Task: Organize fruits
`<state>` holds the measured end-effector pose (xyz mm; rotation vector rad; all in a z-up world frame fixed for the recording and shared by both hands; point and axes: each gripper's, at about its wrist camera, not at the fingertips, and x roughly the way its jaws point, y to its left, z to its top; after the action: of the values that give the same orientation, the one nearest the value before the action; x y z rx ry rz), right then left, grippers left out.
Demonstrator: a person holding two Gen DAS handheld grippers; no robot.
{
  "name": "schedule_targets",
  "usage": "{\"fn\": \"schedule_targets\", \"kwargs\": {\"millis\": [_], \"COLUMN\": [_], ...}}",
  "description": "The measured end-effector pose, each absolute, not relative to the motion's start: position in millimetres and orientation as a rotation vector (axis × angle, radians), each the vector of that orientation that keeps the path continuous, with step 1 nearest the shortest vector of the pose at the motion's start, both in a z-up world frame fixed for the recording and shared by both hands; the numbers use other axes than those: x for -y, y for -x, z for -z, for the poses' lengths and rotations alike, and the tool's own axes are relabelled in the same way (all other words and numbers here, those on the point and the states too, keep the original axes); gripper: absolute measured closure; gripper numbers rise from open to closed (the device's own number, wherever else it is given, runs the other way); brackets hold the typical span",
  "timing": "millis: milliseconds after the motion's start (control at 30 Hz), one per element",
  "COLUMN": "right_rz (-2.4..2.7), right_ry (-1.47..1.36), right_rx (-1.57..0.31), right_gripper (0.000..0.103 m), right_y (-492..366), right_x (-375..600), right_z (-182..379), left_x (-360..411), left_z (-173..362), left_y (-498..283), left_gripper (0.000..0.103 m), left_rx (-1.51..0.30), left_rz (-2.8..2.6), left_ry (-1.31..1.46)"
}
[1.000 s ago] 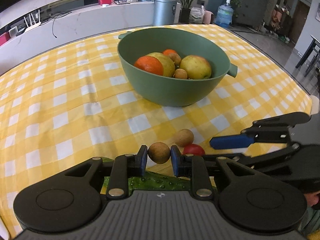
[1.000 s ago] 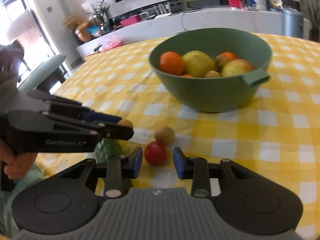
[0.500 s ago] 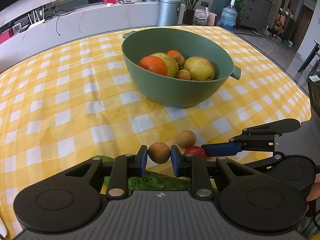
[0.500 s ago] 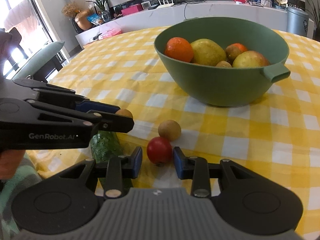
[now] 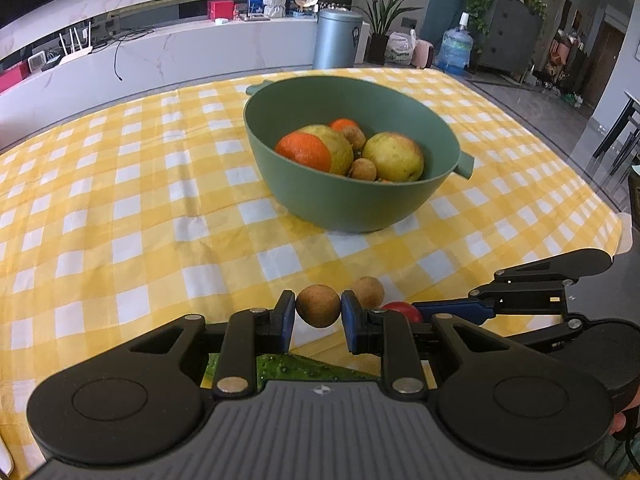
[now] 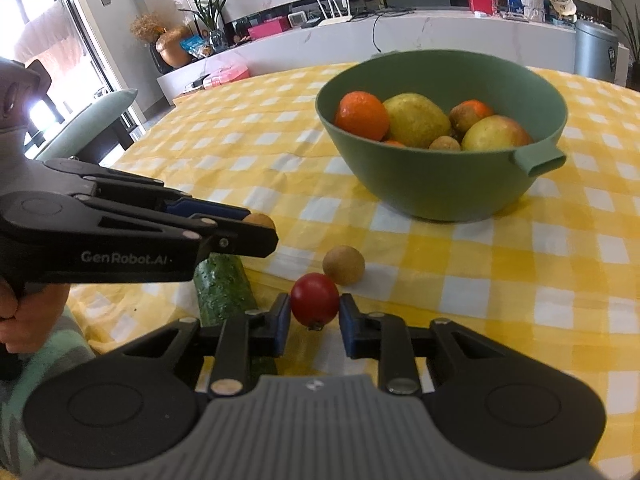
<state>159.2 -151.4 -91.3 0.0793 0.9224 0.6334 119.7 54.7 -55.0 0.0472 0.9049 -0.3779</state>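
My left gripper is shut on a small brown round fruit and holds it above the checked cloth; it shows from the side in the right wrist view. My right gripper is shut on a red cherry tomato, lifted slightly off the cloth. A second brown fruit lies on the cloth just beyond the tomato. The green bowl stands further back and holds oranges, pears and small brown fruits; it also shows in the right wrist view.
A green cucumber lies at the near table edge under the left gripper. The yellow checked tablecloth covers the table. A green chair stands off the left side. The table edge drops off at right.
Both grippers have risen and moved back a little from the bowl. The right gripper's jaws have closed onto the tomato. The left gripper keeps its hold on the brown fruit.
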Motion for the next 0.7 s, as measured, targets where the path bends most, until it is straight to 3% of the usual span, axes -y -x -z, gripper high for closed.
{"fn": "schedule_targets", "kwargs": {"millis": [700], "right_rz": [-0.518], "right_ry": [-0.009], "right_rx": [-0.699], "right_gripper": [0.081], "right_y": [-178.6], "right_x": [198.9], "right_z": [27.8], "left_x": [-38.8], "left_z": [3.6], "left_y": [-144.3], "left_gripper": [0.076], "left_rx": [-0.772], "left_rz": [0.432], "left_ry": [-0.006]}}
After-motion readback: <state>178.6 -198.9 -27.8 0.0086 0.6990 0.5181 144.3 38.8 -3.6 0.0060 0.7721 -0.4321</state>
